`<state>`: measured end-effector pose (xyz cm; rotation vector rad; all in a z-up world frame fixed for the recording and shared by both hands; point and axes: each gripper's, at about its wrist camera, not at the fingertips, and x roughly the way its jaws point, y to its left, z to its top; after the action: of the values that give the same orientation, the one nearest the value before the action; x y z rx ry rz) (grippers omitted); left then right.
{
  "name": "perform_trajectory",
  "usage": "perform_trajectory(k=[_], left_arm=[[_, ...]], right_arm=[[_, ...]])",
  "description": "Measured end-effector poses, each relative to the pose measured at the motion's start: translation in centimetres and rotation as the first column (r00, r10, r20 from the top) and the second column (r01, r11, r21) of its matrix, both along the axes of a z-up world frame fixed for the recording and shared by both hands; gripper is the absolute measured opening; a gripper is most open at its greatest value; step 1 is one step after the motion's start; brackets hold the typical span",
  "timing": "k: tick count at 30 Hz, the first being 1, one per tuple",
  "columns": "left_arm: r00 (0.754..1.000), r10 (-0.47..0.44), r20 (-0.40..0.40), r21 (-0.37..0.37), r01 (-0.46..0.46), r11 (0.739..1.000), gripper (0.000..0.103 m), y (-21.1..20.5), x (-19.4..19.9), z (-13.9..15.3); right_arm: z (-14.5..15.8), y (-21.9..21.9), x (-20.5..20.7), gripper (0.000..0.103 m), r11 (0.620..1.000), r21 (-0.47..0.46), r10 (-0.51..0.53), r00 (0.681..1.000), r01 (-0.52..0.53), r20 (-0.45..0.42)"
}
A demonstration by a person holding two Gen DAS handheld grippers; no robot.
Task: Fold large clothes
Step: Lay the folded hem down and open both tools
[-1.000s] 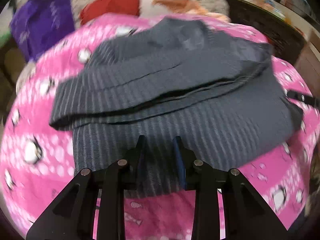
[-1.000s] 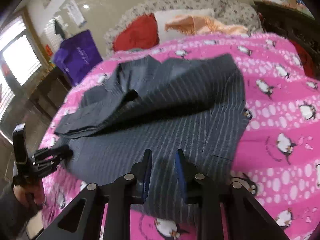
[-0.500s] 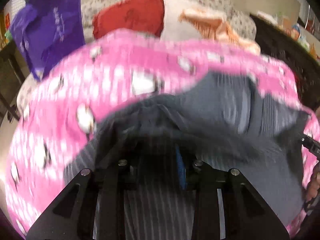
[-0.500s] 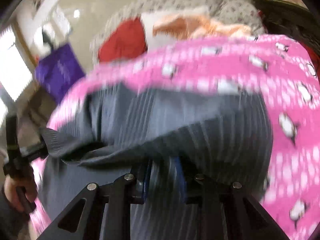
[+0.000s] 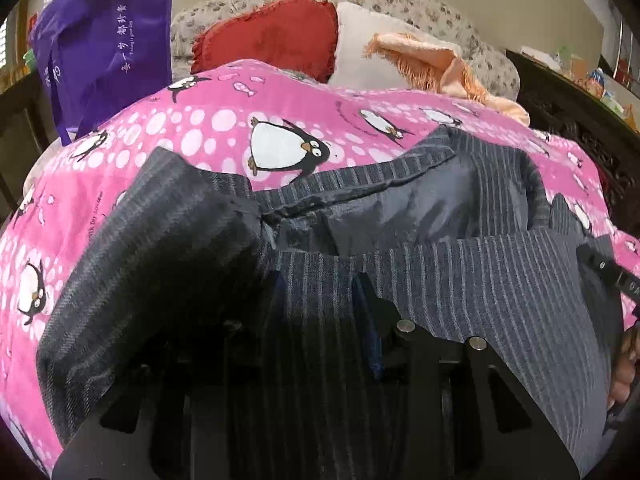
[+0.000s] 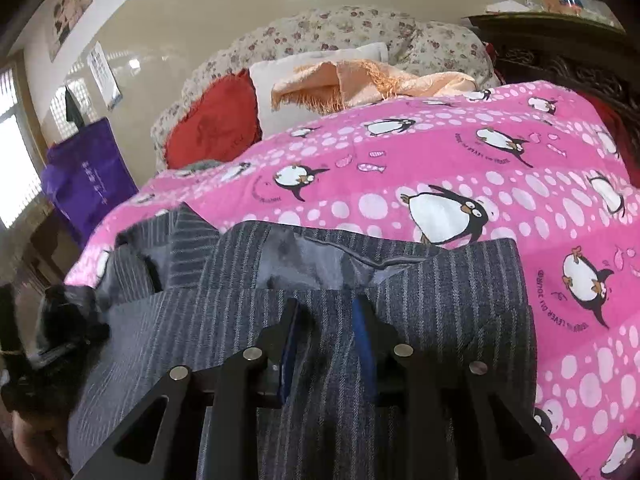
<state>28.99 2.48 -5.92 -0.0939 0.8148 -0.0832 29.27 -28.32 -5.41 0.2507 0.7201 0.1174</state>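
Both hand-held grippers (L [image 5: 318,292], R [image 6: 326,316]) w/ pinstriped jacket [image 6: 440,280] edge between fingers

- The jacket [image 5: 500,280] is dark grey with thin pale stripes; its lining [image 5: 404,216] is plain slate grey.
- The blanket [image 6: 460,160] is bright pink with white dots, small fish and black-and-white penguins.
- One cushion [image 5: 276,36] is red, the pillow [image 6: 280,88] beside it white.
- The fringed cloth [image 6: 372,80] is peach.
- The bag [image 5: 104,44] is purple with white lettering.
- The headboard [image 6: 352,28] is cream with small flowers.
- The gripper pads [image 6: 362,340] are blue.
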Motion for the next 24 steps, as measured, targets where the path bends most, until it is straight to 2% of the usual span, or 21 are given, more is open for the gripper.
perform_trajectory(k=[3,8,10,21,24], left_arm=[[1.000,-0.002,-0.007,-0.025,0.002,1.000,0.035,0.3,0.5,-0.2],[1.000,0.001,-0.007,-0.015,-0.001,1.000,0.035,0.0,0.4,-0.2],[1.000,0.000,-0.008,-0.014,0.000,1.000,0.036,0.0,0.3,-0.3],[1.000,0.000,-0.011,0.000,0.000,1.000,0.036,0.0,0.4,-0.3],[1.000,0.000,-0.011,0.001,0.000,1.000,0.036,-0.1,0.4,-0.4]], right_arm=[[-0.3,-0.1,0.5,0.026,1.000,0.003,-0.005,1.000,0.005,-0.004],[-0.8,-1.6,0.7,0.026,0.994,0.110,0.004,1.000,-0.003,-0.009],[-0.8,-1.8,0.8,0.026,0.992,0.125,0.007,1.000,-0.006,-0.010],[-0.6,-0.7,0.9,0.026,0.999,0.049,0.001,1.000,0.000,-0.019],[-0.6,-0.8,1.0,0.026,0.998,0.060,0.003,1.000,-0.002,-0.021]])
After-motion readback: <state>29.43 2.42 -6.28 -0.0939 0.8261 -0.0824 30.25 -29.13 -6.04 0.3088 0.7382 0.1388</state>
